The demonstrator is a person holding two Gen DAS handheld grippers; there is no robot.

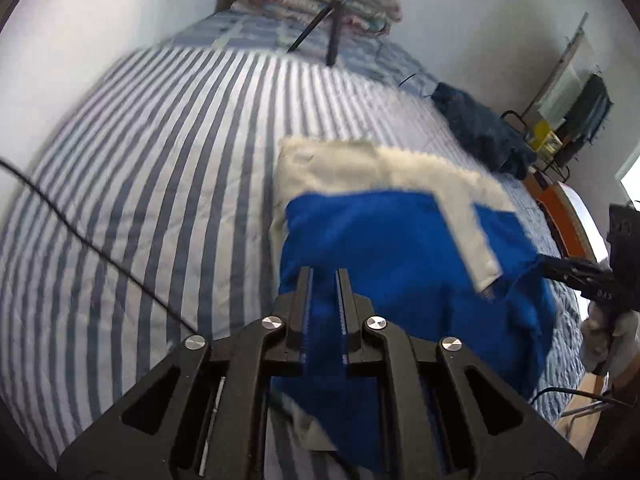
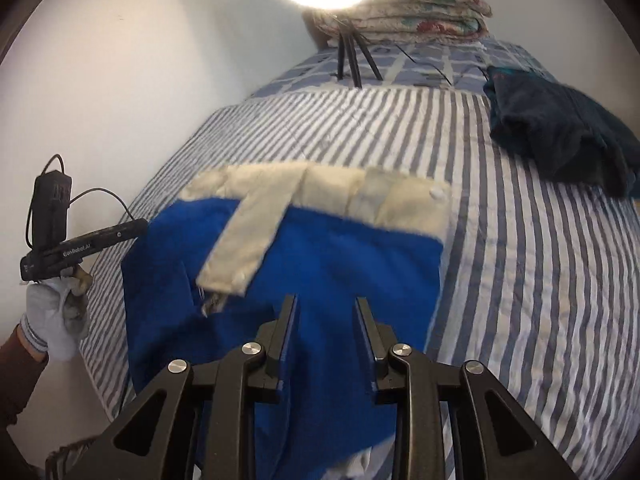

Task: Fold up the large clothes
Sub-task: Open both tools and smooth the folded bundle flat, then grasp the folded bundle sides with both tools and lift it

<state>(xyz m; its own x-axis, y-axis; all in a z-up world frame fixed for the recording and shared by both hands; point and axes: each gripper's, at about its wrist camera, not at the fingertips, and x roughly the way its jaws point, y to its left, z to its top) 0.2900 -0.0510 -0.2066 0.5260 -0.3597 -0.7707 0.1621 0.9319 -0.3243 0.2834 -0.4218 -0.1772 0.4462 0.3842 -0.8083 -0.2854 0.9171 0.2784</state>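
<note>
The left gripper [image 1: 324, 276] has its jaws drawn narrow, pinching a fold of the blue garment [image 1: 400, 264] between them. The right gripper [image 2: 326, 304] stands wide apart over the same blue cloth, clamping nothing. The garment lies on the striped bed cover [image 2: 520, 240], near its close edge, with a cream lining band [image 2: 320, 192] on its far side. Farther along the cover rests a dark folded cloth [image 2: 560, 136]; beyond that, a tripod [image 2: 352, 60] and floral bedding [image 2: 420, 12].
</note>
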